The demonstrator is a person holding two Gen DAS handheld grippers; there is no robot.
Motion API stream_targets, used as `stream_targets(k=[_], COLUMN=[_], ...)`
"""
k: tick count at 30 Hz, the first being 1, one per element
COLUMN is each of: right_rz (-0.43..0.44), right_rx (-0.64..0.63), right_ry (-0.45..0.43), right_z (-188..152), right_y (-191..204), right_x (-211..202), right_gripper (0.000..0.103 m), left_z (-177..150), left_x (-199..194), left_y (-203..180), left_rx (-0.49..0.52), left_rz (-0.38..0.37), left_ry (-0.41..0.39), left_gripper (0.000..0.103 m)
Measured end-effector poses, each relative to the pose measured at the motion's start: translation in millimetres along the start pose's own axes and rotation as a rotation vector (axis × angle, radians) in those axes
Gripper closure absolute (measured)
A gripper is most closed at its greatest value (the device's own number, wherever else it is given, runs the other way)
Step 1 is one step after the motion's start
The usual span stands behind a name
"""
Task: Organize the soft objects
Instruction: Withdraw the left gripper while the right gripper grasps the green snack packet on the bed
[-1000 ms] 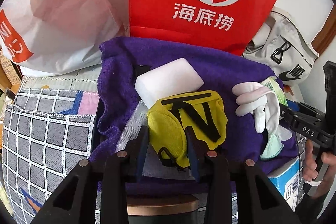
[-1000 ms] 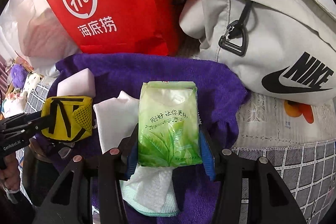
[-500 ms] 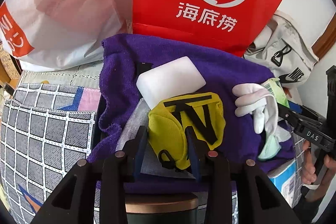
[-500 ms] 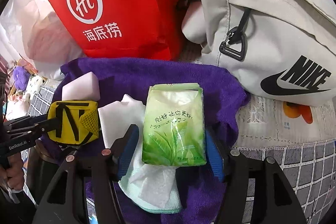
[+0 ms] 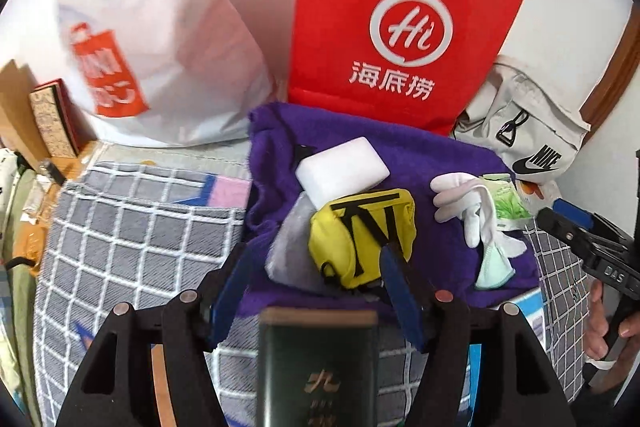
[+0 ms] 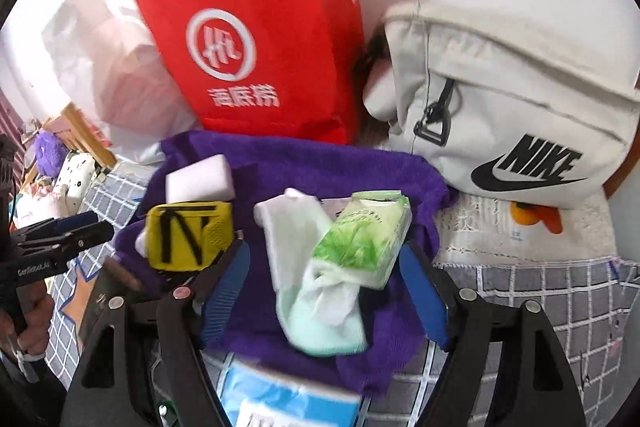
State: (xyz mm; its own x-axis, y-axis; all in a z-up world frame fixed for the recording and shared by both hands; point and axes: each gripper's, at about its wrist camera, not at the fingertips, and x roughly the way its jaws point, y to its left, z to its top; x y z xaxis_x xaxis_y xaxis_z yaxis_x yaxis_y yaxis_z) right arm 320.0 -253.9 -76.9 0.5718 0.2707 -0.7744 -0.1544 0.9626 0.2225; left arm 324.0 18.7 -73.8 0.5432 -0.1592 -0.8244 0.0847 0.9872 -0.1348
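A purple towel (image 5: 432,163) (image 6: 312,163) holds a white sponge block (image 5: 342,171) (image 6: 200,179), a yellow pouch with black straps (image 5: 362,231) (image 6: 188,235), a white glove (image 5: 460,199) (image 6: 296,231), a pale green cloth (image 6: 320,323) and a green tissue pack (image 6: 364,235) (image 5: 506,201). My left gripper (image 5: 316,279) is open, drawn back just short of the yellow pouch. My right gripper (image 6: 324,287) is open, drawn back from the tissue pack, which lies tilted on the glove.
A red paper bag (image 5: 400,27) (image 6: 260,47), a white plastic bag (image 5: 152,39) and a grey Nike bag (image 6: 512,123) (image 5: 528,131) stand behind the towel. Checked fabric (image 5: 132,227) lies to the left. A dark box (image 5: 316,367) and a blue-white box (image 6: 280,399) sit below.
Both grippers have opened, let go of the yellow pouch and the tissue pack, and pulled back and up. The tissue pack now lies tilted.
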Motion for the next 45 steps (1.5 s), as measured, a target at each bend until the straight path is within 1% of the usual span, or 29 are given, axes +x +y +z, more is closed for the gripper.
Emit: stream_targets(k=[3,7,12,14,16,17,20,22,23,24,27,29,31,33,34,35,36,37,38,39,40,41,42,45], right_rz=[0.067,0.098,0.142,0.16,0.168,0.17,0.138,0.117,0.109,0.101,0.055,0.017,-0.035,-0.067,-0.071,-0.059,-0.036,-0.014,-0.006,0.011,0.03,0.063,0.116,0.221], right_rx=[0.003,-0.023,-0.09,-0.121,-0.158,-0.181,-0.259,-0.318,-0.341,-0.358,-0.381,-0.385,-0.435,-0.495,-0.5,-0.485,-0.469,-0.444,-0.424,-0.392,-0.364,-0.331,-0.297,-0.245], right_ry=[-0.023,-0.037,0.002,0.026,0.062,0.078,0.124,0.154,0.168,0.178,0.218,0.244,0.25,0.26,0.258,0.266,0.281,0.293,0.292,0.298,0.301,0.309,0.318,0.329], right_z=[-14,-41,-81,-97,-113,-120,-141,-153,-157,-160,-167,-170,-174,-180,-181,-181,-180,-179,-179,-178,-178,-178,-179,-188], right_y=[13,35,65,76,90,97,120,135,141,146,155,157,162,168,169,168,167,165,162,159,156,154,153,158], right_x=[-21,-38,-43,-43,-38,-35,-23,-15,-10,-6,10,18,24,28,28,27,27,26,25,24,22,20,16,8], right_gripper=[0.025,0.025,0.026,0.029,0.035,0.035,0.037,0.045,0.045,0.045,0.05,0.051,0.051,0.051,0.051,0.054,0.075,0.082,0.083,0.09,0.093,0.094,0.096,0.097], left_z=[-11,-31,-58,-69,-79,-83,-97,-106,-109,-112,-120,-124,-127,-129,-130,-131,-132,-132,-133,-134,-135,-136,-137,-142], left_x=[-17,-34,-56,-63,-68,-69,-70,-68,-68,-67,-63,-62,-61,-60,-60,-61,-62,-63,-65,-66,-68,-69,-70,-72], left_y=[4,10,18,21,26,27,33,36,38,39,42,46,49,52,54,55,56,57,57,58,59,61,62,66], left_rx=[-0.013,-0.024,-0.043,-0.053,-0.067,-0.073,-0.085,-0.088,-0.089,-0.087,-0.087,-0.089,-0.091,-0.099,-0.102,-0.104,-0.104,-0.105,-0.106,-0.106,-0.108,-0.11,-0.11,-0.114], left_rz=[0.005,0.015,0.016,0.02,0.015,0.013,-0.001,-0.007,-0.007,-0.009,-0.02,-0.036,-0.042,-0.05,-0.056,-0.059,-0.061,-0.064,-0.068,-0.07,-0.071,-0.071,-0.069,-0.059], left_ry=[-0.014,-0.012,-0.021,-0.026,-0.027,-0.027,-0.025,-0.02,-0.018,-0.018,-0.01,-0.005,-0.006,-0.006,-0.005,-0.005,-0.007,-0.011,-0.015,-0.017,-0.02,-0.023,-0.023,-0.02], left_gripper=[0.039,0.039,0.039,0.039,0.039,0.039,0.039,0.039,0.039,0.039,0.039,0.039,0.039,0.039,0.039,0.039,0.039,0.039,0.039,0.039,0.039,0.039,0.039,0.039])
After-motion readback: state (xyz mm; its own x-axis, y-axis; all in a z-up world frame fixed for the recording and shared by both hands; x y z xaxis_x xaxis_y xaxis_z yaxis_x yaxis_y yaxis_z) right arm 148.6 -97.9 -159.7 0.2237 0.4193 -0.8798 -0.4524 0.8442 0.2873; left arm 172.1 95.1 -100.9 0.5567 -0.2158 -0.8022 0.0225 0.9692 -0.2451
